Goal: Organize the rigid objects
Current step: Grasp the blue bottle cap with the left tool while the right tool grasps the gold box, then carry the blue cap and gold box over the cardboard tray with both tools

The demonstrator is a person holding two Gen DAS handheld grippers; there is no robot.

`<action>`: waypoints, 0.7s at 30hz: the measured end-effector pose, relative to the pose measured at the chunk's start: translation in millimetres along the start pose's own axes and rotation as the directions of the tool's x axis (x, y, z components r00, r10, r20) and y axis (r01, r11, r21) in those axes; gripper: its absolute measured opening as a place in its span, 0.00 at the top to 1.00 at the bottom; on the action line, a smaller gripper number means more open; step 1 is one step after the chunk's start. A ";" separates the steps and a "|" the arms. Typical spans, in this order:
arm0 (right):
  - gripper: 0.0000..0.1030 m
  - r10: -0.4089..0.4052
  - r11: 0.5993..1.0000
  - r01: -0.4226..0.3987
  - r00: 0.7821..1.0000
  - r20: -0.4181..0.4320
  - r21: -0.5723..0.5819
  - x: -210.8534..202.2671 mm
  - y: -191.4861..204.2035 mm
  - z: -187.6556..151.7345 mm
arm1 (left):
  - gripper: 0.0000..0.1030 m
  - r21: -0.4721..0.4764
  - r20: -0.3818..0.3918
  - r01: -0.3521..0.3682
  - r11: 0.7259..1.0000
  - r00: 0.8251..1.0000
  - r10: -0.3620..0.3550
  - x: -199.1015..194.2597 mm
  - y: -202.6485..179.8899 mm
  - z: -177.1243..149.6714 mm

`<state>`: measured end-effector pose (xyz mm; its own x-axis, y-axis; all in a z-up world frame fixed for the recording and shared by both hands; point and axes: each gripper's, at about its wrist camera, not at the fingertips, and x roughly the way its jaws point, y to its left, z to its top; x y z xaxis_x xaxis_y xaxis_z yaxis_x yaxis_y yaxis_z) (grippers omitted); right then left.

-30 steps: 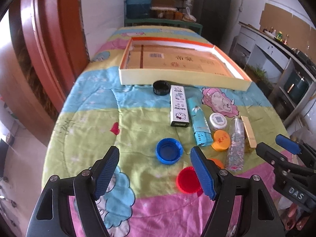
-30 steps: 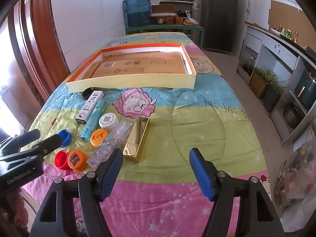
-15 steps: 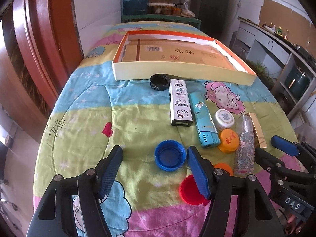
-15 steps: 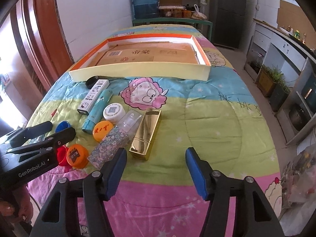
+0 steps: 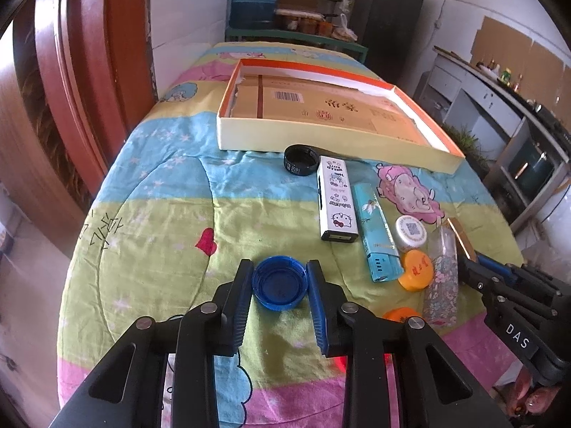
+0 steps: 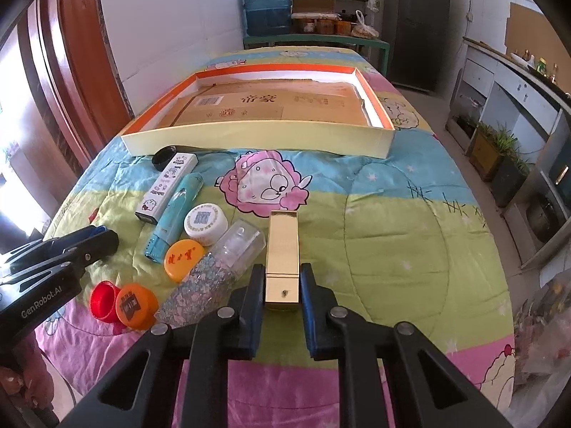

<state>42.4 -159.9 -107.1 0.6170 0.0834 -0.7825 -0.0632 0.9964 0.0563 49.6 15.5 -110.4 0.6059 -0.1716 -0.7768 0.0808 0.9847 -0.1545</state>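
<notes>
My left gripper (image 5: 279,266) is closing on a blue bottle cap (image 5: 279,285) that lies open side up on the quilt; its pads press the cap's rim on both sides. In the right wrist view my right gripper (image 6: 282,271) is shut on the near end of a gold box (image 6: 283,239) lying lengthwise on the quilt. The shallow cardboard tray (image 5: 321,139) with orange rims sits behind, holding only a flat cardboard sheet. Each gripper shows at the edge of the other's view.
Between the grippers lie a black cap (image 5: 301,160), a white cartoon box (image 5: 337,198), a teal box (image 5: 376,235), a white lid (image 5: 410,230), two orange caps (image 5: 417,270), a floral clear bottle (image 5: 442,278) and a red cap (image 6: 103,299). A wooden door frame stands left of the table.
Both grippers went from wide open to closed: the left around the blue cap, the right onto the gold box's near end. The right gripper also came slightly forward and down to the box.
</notes>
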 end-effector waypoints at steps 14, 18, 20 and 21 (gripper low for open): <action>0.82 0.003 1.000 -0.004 0.997 0.074 0.023 -34.1 -18.8 8.3 | 0.70 -0.023 0.050 0.030 0.999 0.998 -0.029 -21.8 2.7 14.0; 0.82 0.000 1.000 -0.001 0.996 0.095 0.019 -41.4 -21.9 13.4 | 0.70 -0.017 0.063 0.039 0.999 0.997 -0.038 -28.0 -0.9 22.0; 0.82 0.004 1.000 -0.006 0.995 0.099 0.016 -43.0 -22.0 16.4 | 0.70 -0.014 0.072 0.036 0.999 0.997 -0.035 -31.8 -2.4 27.3; 0.82 0.007 1.000 -0.008 0.995 0.102 0.015 -44.1 -22.0 17.9 | 0.70 -0.015 0.076 0.037 0.999 0.996 -0.035 -33.2 -2.9 29.9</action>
<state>30.6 -185.3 -62.7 0.6937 0.0911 -0.7145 -0.0566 0.9958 0.0719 53.0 19.2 -66.0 0.6610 -0.2035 -0.7223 0.0911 0.9772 -0.1920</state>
